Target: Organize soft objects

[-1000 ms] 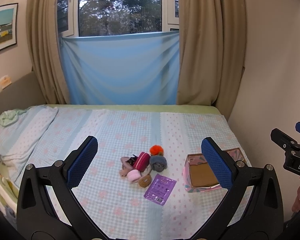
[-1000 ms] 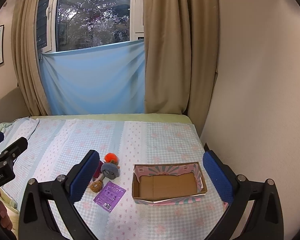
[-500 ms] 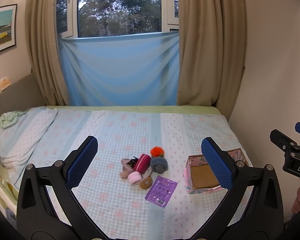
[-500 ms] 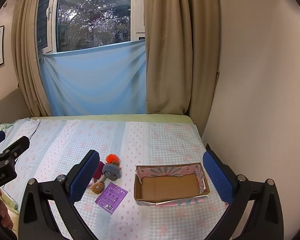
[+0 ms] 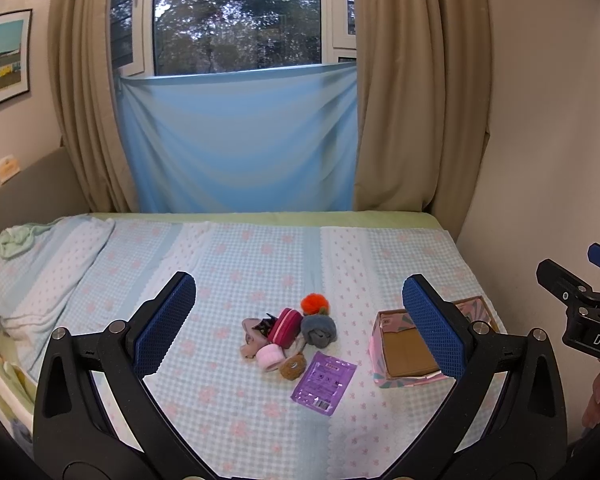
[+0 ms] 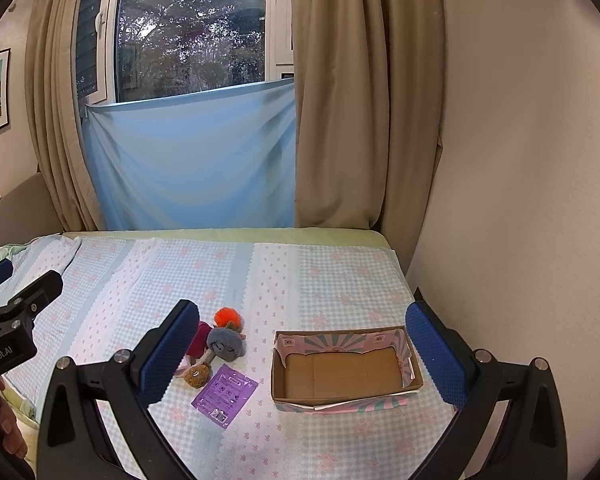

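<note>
A small pile of soft items lies on the bed: an orange pompom (image 5: 314,303), a grey plush piece (image 5: 319,330), a red roll (image 5: 284,327), a pink roll (image 5: 270,356) and a brown pompom (image 5: 292,367). The pile also shows in the right wrist view (image 6: 224,344). An empty cardboard box (image 6: 342,372) with pink lining stands to its right (image 5: 404,354). My left gripper (image 5: 298,332) is open and empty, held above the pile. My right gripper (image 6: 300,354) is open and empty, above the box and pile.
A purple flat packet (image 5: 324,382) lies in front of the pile. The bed has a light blue checked cover (image 5: 260,256), bunched up at the left (image 5: 28,264). A wall (image 6: 520,200) runs along the right; curtains (image 5: 236,144) and a window are behind.
Both grippers have drawn back and risen slightly, so the pile and box sit a little lower and smaller in view. Nothing on the bed has moved.
</note>
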`<state>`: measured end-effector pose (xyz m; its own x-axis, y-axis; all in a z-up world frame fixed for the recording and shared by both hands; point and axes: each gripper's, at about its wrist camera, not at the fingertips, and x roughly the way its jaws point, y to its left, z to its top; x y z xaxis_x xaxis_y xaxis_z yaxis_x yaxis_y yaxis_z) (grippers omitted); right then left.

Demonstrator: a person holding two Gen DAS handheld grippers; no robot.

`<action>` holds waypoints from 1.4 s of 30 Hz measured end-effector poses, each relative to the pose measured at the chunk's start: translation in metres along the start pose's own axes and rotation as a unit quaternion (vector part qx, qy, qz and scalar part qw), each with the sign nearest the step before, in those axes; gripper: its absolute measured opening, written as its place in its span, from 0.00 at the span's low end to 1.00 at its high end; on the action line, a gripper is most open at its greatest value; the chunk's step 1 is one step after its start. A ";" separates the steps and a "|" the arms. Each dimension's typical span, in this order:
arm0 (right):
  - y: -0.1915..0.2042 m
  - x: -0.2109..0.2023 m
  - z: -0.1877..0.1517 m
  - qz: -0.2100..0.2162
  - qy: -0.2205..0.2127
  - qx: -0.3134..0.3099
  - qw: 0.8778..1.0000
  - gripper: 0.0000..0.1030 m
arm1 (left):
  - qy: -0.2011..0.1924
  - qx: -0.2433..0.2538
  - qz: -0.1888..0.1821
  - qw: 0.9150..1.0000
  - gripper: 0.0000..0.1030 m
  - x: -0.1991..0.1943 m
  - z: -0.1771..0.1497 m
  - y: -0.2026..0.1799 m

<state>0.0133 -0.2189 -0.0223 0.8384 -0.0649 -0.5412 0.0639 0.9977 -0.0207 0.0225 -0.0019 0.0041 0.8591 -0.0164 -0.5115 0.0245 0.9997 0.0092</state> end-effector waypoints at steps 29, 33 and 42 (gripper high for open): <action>0.002 -0.004 -0.006 0.003 0.001 0.011 1.000 1.00 | 0.003 -0.001 -0.010 1.000 1.00 0.002 -0.012 -0.001; 0.001 -0.003 -0.005 0.006 0.005 0.010 1.000 1.00 | 0.010 -0.007 -0.012 1.000 1.00 0.005 -0.011 0.002; 0.010 0.030 -0.007 0.047 0.036 0.001 0.998 1.00 | 0.052 -0.012 0.000 0.999 1.00 0.044 -0.031 0.028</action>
<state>0.0350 -0.2112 -0.0448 0.7994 0.0304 -0.6000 -0.0123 0.9993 0.0343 0.0450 0.0259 -0.0448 0.8008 -0.0156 -0.5987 0.0118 0.9999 -0.0103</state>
